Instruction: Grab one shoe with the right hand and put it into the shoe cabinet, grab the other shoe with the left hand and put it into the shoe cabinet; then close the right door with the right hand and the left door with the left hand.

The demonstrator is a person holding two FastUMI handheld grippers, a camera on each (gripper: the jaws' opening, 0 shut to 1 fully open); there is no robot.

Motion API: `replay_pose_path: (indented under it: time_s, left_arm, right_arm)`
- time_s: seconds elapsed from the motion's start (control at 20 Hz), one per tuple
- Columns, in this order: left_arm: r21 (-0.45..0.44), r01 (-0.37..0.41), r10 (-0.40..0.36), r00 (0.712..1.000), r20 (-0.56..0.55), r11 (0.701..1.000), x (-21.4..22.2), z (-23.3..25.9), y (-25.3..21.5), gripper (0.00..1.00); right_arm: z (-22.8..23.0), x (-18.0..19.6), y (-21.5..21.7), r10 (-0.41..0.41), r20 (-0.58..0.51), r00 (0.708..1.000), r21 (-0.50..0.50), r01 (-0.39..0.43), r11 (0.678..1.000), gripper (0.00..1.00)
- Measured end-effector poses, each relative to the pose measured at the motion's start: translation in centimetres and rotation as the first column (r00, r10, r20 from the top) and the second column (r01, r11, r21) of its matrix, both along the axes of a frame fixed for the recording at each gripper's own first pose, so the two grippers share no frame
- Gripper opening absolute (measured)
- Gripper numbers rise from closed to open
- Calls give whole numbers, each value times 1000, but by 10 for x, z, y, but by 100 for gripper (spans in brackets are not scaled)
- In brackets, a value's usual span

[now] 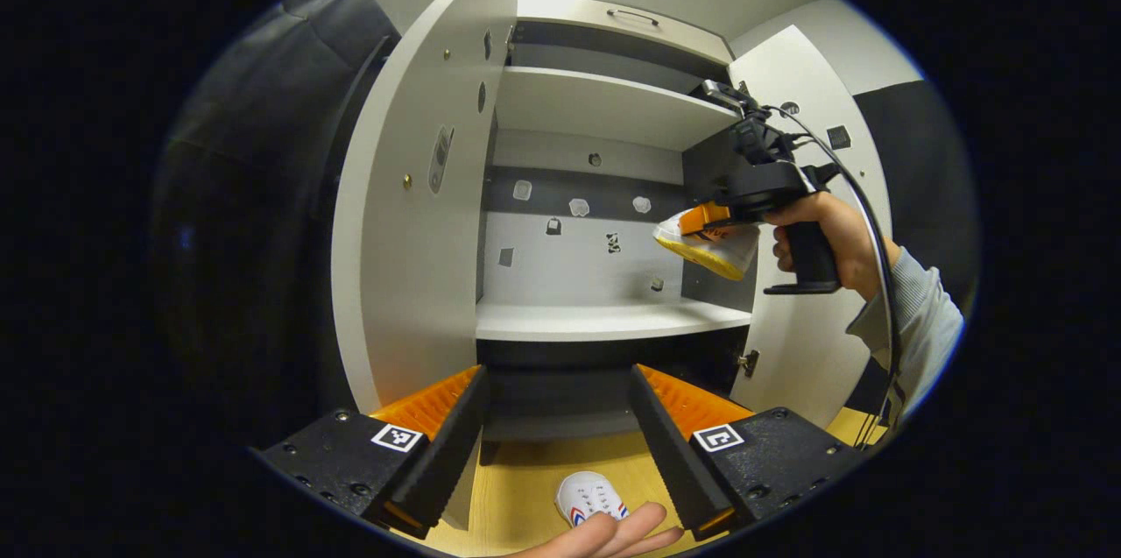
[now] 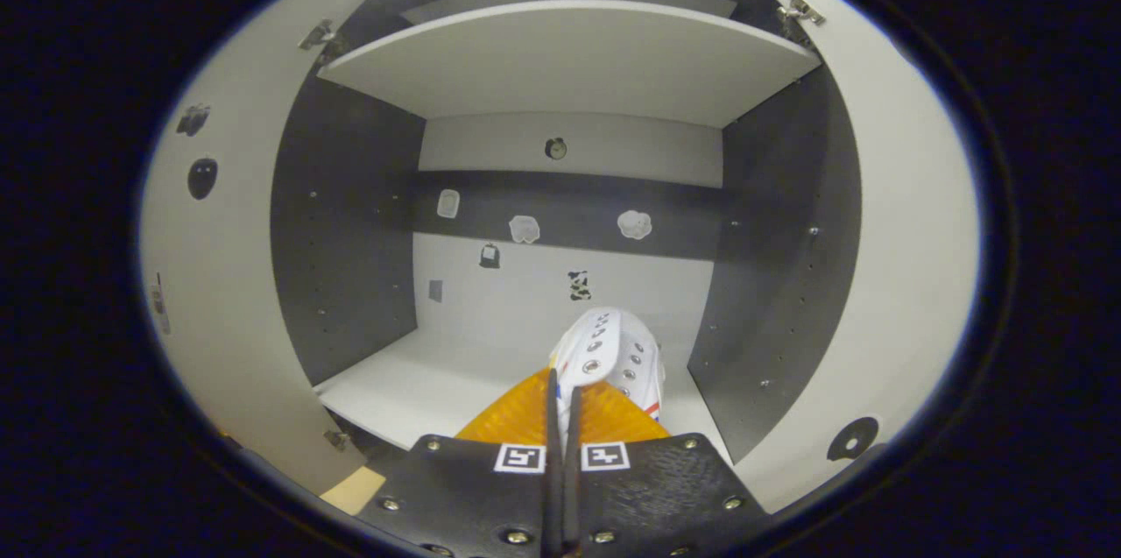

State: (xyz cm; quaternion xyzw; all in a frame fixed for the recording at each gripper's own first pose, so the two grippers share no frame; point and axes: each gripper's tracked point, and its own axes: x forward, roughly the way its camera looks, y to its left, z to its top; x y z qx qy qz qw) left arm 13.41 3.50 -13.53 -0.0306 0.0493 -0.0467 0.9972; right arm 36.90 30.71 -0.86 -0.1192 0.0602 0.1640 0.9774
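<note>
Now, shoe (image 2: 613, 352) pinched in right hand-held gripper (image 2: 562, 405)

— What sort of place is this?

— A recording booth set up like a home entryway. A pale shoe cabinet (image 1: 604, 190) stands with both doors (image 1: 412, 216) swung open, hinges (image 2: 799, 8) showing, against black cloth (image 1: 263, 190) hung as a wall.

— What else gives it away?

— Small stickers (image 2: 525, 229) dot the cabinet's back panel, the shelves (image 2: 569, 59) are bare, and the floor (image 1: 525, 488) is light wood. A person's sleeved hand (image 1: 841, 234) grips a cabled handheld rig, which suits a staged data-collection setup more than a lived-in house.
</note>
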Motion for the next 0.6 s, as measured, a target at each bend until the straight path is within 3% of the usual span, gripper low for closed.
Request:
replay_pose_path:
  time_s: [0.3,0.35,0.55,0.6]
  left_arm:
    - [-54,23,-26,998,-50,998,3,-17,-1,93]
    - [-62,31,-35,998,-57,998,4,-20,-1,96]
    - [-32,31,-33,996,-79,999,5,-30,-2,95]
    - [-26,33,-35,996,-77,999,5,-31,-3,96]
  right_arm:
    - [-56,74,7,-27,-68,997,-10,27,1000,1]
    - [-64,83,8,-34,-81,996,1,34,999,1]
    - [-81,90,8,-29,-95,995,-14,28,1000,1]
    - [-83,94,4,-46,-90,995,-30,43,999,6]
